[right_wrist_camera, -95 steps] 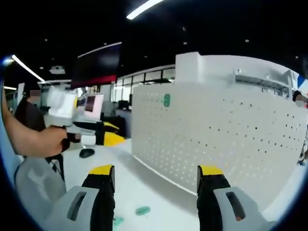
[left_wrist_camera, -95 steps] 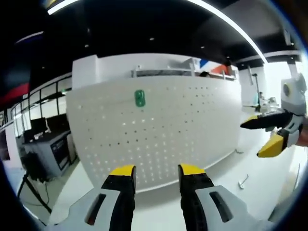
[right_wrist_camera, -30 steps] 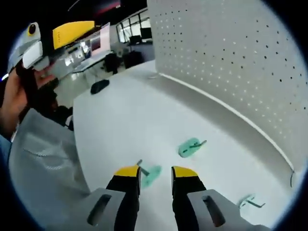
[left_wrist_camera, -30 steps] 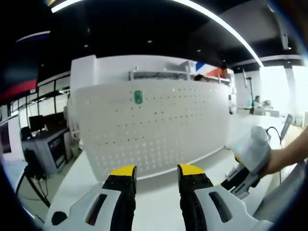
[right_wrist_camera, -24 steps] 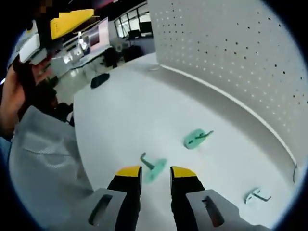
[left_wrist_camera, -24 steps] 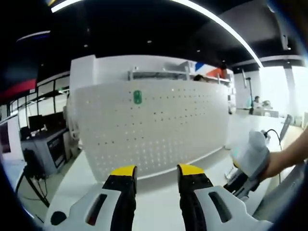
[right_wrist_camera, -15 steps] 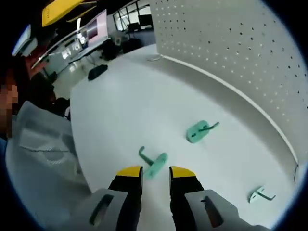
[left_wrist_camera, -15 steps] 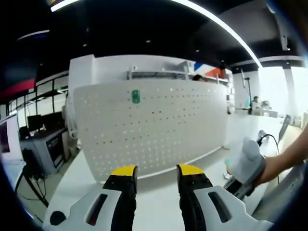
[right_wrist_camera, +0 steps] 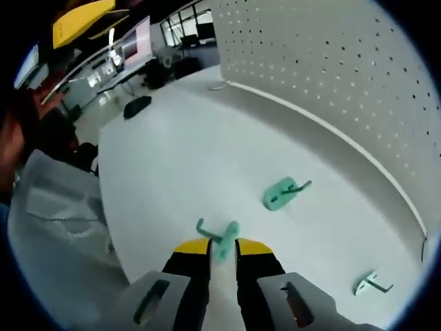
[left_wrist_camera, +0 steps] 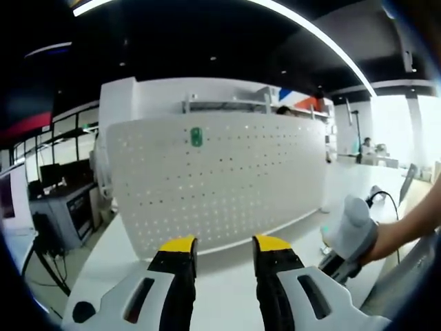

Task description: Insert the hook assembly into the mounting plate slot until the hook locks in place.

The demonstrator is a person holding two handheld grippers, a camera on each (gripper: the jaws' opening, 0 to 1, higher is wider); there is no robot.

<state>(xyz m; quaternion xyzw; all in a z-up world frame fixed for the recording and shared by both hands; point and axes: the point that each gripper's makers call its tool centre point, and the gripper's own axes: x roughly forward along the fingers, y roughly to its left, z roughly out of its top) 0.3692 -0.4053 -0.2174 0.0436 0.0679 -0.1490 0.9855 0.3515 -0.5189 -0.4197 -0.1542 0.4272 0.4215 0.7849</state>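
A white perforated mounting plate (left_wrist_camera: 213,179) stands upright on the table, with one green hook (left_wrist_camera: 196,136) hung near its top. My left gripper (left_wrist_camera: 224,245) is open in front of it with nothing between the jaws. In the right gripper view the plate (right_wrist_camera: 331,76) runs along the upper right. My right gripper (right_wrist_camera: 222,247) points down at the table and is shut on a green hook assembly (right_wrist_camera: 222,238), whose metal prong sticks out to the left. The right gripper (left_wrist_camera: 348,231), held by a hand, also shows low at the right of the left gripper view.
Two more hooks lie on the white table (right_wrist_camera: 179,158): a green one (right_wrist_camera: 282,193) and a pale one (right_wrist_camera: 368,283) near the plate's foot. A black mouse (right_wrist_camera: 136,105) lies far off. A grey sleeve (right_wrist_camera: 55,207) and the left gripper's yellow jaw (right_wrist_camera: 83,21) fill the left side.
My right gripper's jaws have drawn in from a wider gap and now pinch the green hook on the table. The left gripper has held still before the plate.
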